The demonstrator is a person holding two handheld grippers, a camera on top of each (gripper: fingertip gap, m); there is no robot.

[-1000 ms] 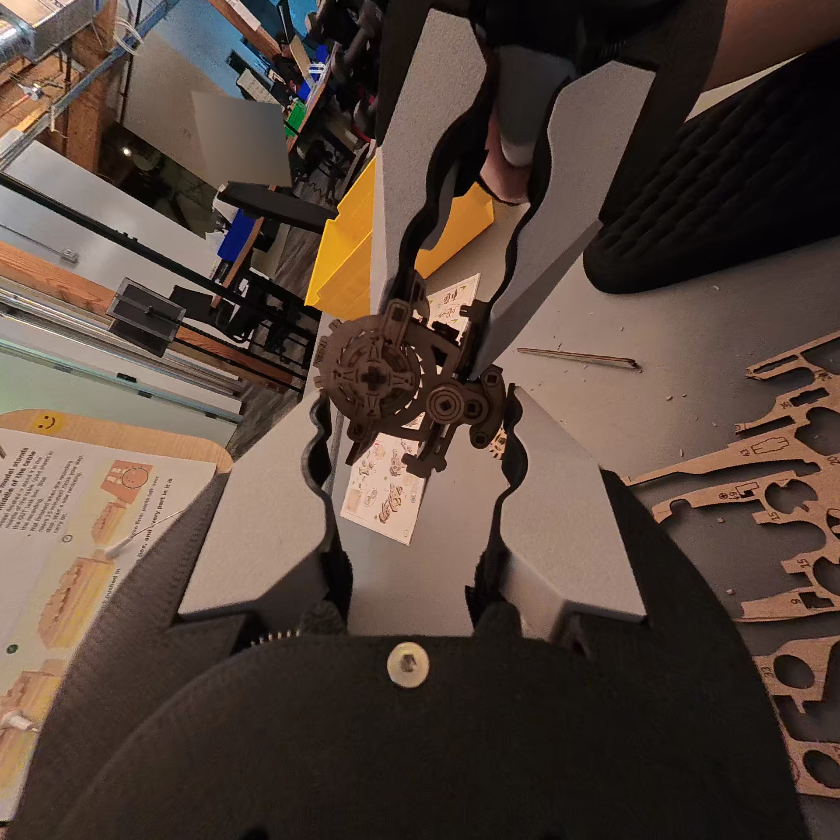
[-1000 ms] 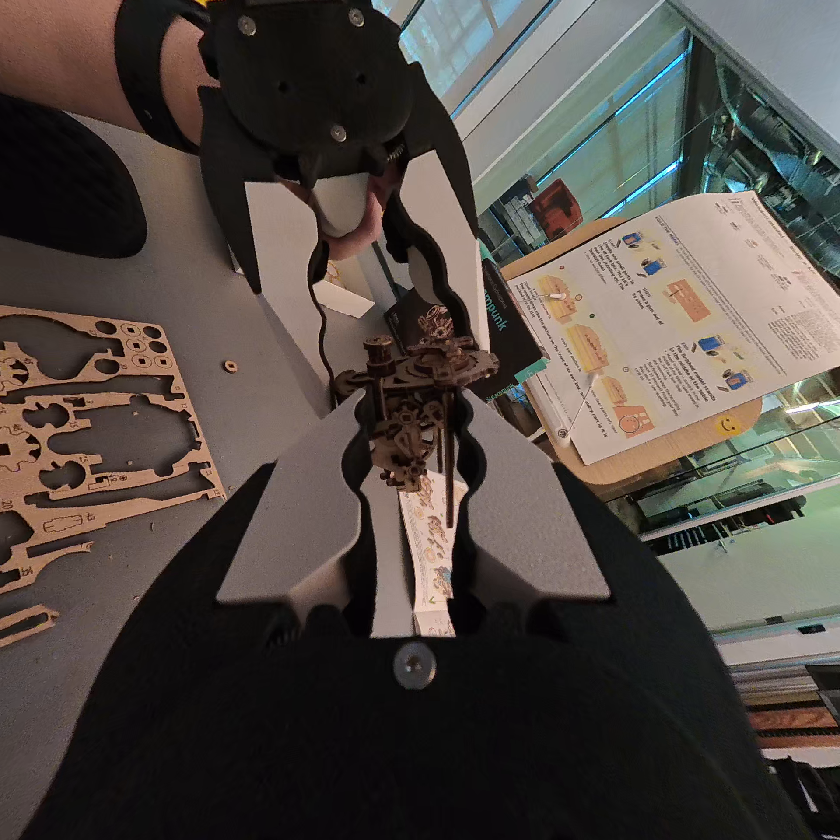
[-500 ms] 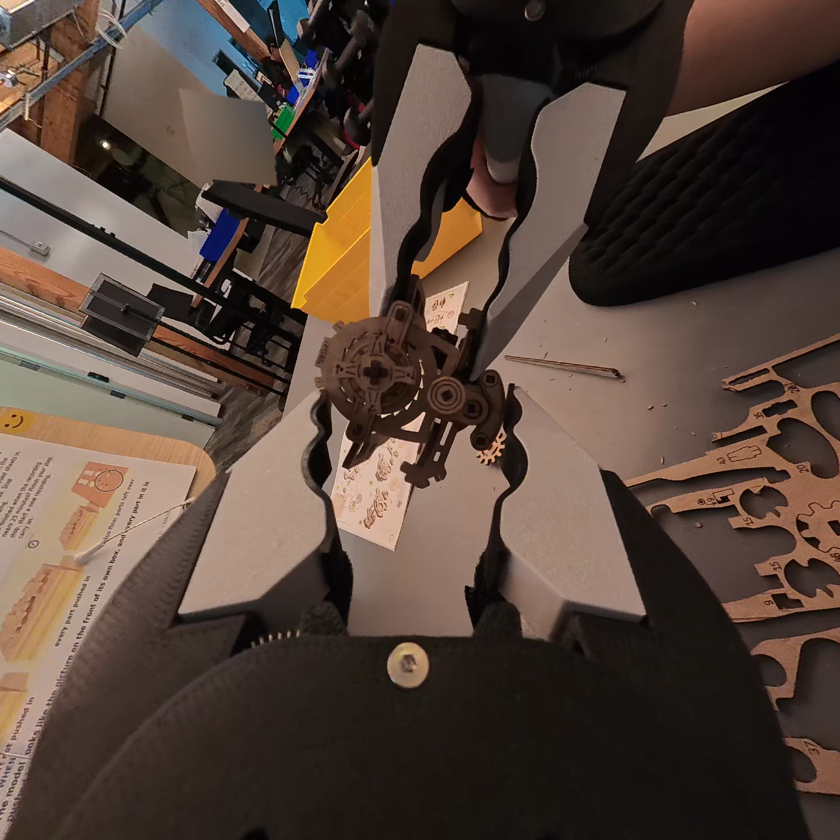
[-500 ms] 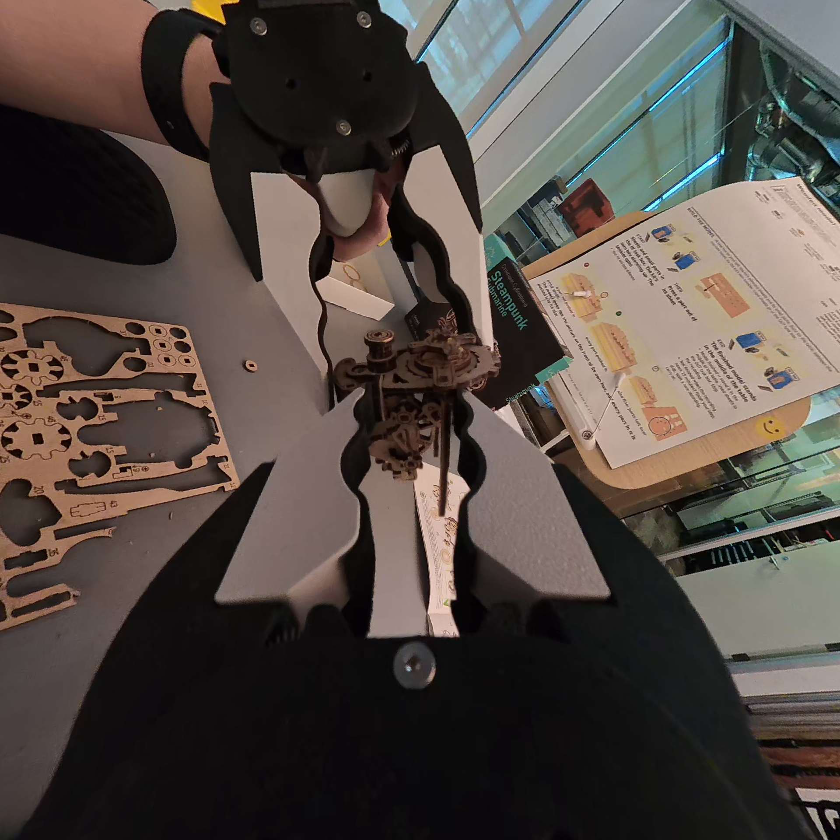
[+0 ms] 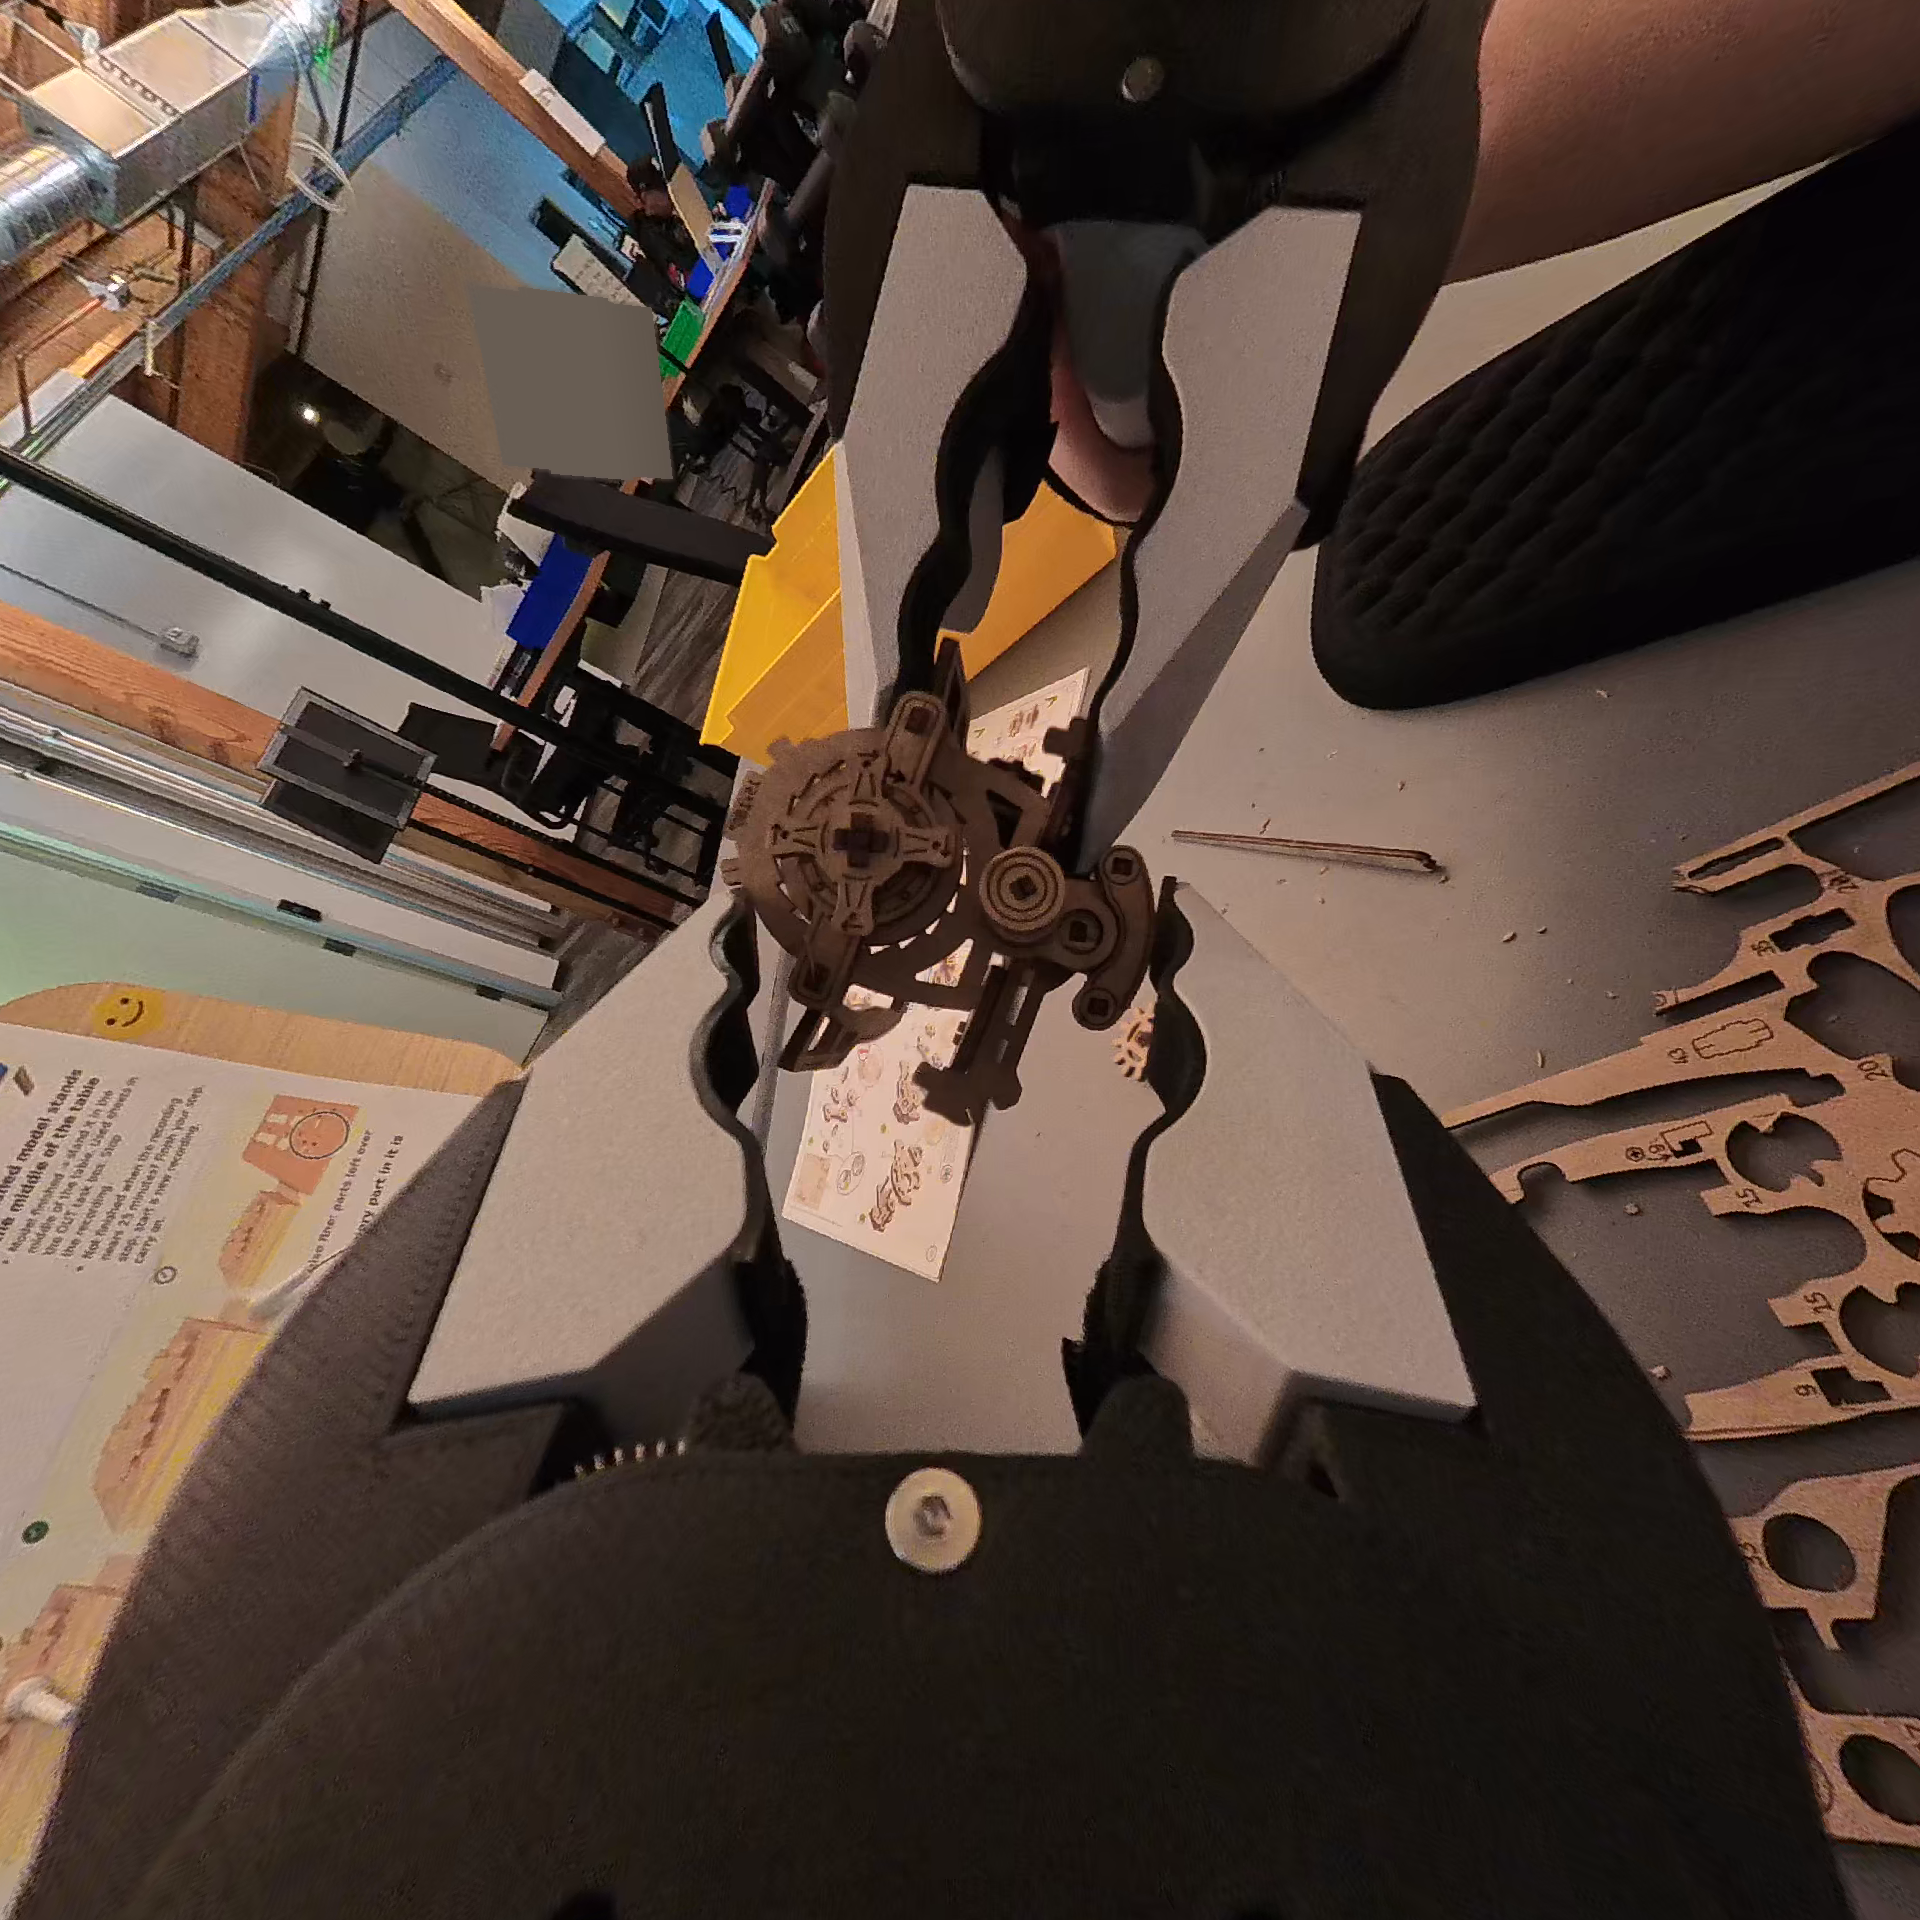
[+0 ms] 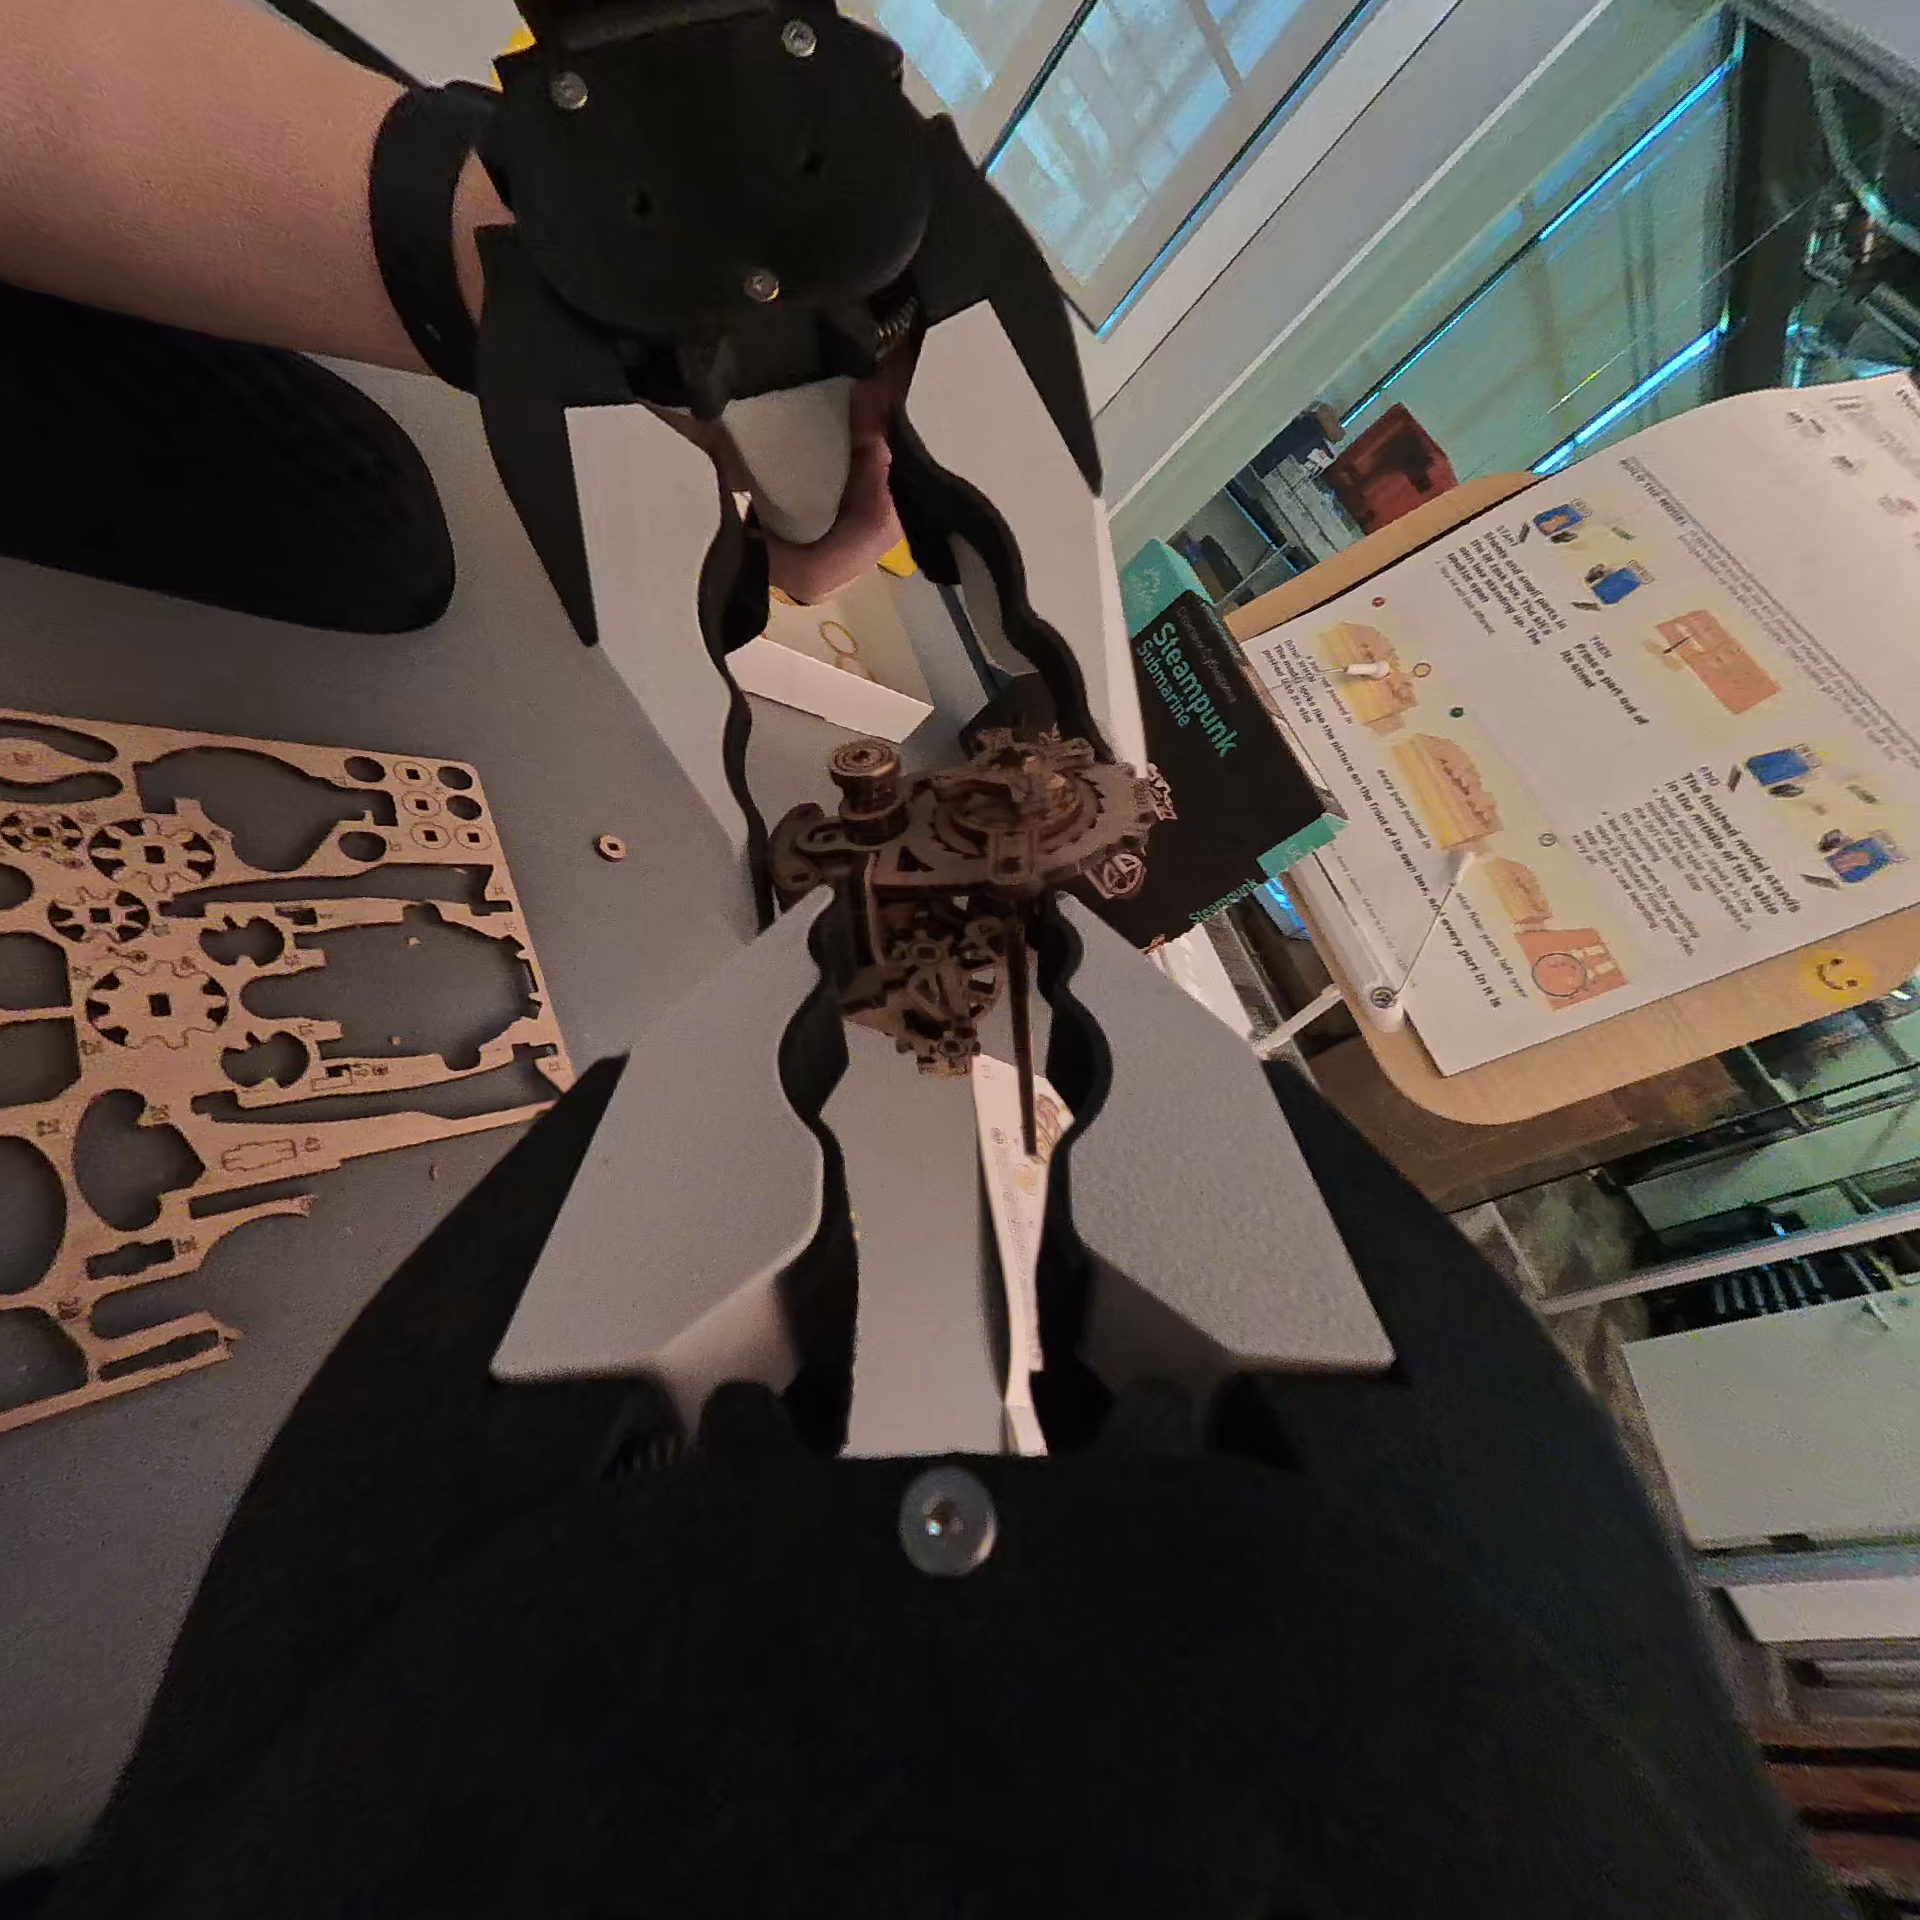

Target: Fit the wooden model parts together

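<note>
wooden model (image 5: 935, 894) is pinched from opposite sides by left gripper (image 5: 951, 914) and right gripper (image 6: 940, 914).

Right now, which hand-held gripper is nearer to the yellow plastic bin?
Right. The right hand-held gripper sits directly in front of the yellow plastic bin; the left hand-held gripper is farther back, across the dark wooden gear model that both grip.

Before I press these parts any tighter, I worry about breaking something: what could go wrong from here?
1. The wooden model hangs above the table, pinched between the left gripper and the right gripper; if either slips, it could drop.
2. Its thin rod sticks out unsupported and might snap.
3. The loose small gear below could get knocked off the table.
</note>
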